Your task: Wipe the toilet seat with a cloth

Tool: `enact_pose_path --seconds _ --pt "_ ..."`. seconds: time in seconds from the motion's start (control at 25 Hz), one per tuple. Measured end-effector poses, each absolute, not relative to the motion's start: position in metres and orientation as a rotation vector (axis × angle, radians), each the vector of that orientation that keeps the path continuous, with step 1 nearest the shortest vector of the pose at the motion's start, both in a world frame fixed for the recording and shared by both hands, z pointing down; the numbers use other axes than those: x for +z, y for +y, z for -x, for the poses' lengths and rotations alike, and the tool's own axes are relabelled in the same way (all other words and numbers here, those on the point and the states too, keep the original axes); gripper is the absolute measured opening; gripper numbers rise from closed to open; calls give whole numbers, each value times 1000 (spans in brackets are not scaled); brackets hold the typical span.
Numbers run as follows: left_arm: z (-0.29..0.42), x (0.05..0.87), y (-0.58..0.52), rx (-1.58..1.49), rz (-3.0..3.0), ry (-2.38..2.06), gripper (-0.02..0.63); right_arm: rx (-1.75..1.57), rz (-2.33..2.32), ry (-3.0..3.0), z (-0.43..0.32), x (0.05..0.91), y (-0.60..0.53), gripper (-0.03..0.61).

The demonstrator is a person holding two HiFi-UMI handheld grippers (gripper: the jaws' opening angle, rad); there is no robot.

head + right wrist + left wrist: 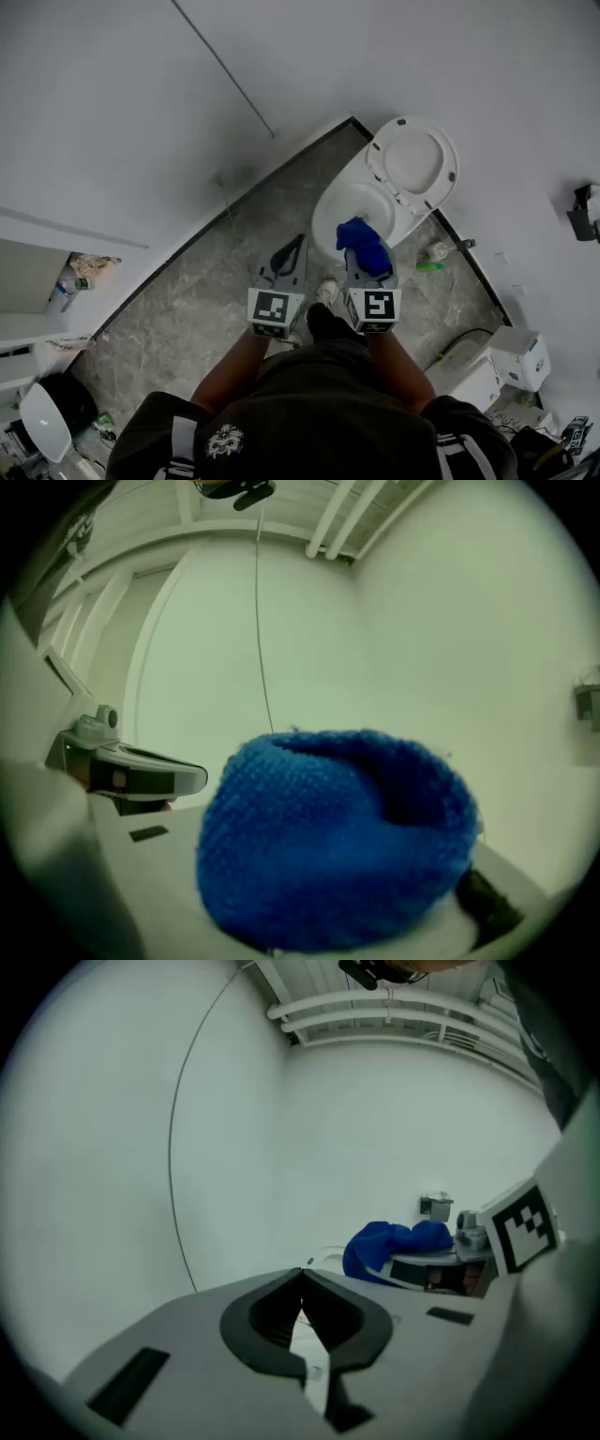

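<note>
Right tool (367, 262) tight on blue cloth (337, 836), left tool (302, 1279) together, empty; raised toilet seat (439, 183) clear overhead.

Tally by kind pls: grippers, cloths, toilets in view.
grippers: 2 (left gripper, right gripper)
cloth: 1, blue
toilet: 1
total: 4

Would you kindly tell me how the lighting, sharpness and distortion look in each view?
Head view: soft, even light, sharp on the toilet, dim toward the corners. Left gripper view: strong fisheye bend inside a black rim, the shut left hand-held gripper close and soft. Right gripper view: greenish tint, the blue cloth near the lens, slightly blurred.
</note>
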State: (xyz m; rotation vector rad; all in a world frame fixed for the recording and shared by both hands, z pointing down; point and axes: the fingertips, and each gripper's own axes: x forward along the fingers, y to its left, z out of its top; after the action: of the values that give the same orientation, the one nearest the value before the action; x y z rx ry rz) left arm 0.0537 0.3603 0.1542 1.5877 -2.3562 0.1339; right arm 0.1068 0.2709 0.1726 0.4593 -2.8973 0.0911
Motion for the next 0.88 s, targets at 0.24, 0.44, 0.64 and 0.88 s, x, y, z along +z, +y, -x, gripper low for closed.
enact_pose_path --seconds 0.24,0.44,0.64,0.88 --pt "-11 147 294 90 -1527 -2355 9 79 -465 -2917 -89 166 201 92" --pt "6 136 263 8 -1511 -2307 9 134 -506 -2943 -82 159 175 92" --pt "10 117 235 106 -1607 -2345 9 222 -594 -2935 -80 154 154 92" --pt "24 129 211 199 -1753 -2309 9 232 -708 -2891 -75 163 144 93"
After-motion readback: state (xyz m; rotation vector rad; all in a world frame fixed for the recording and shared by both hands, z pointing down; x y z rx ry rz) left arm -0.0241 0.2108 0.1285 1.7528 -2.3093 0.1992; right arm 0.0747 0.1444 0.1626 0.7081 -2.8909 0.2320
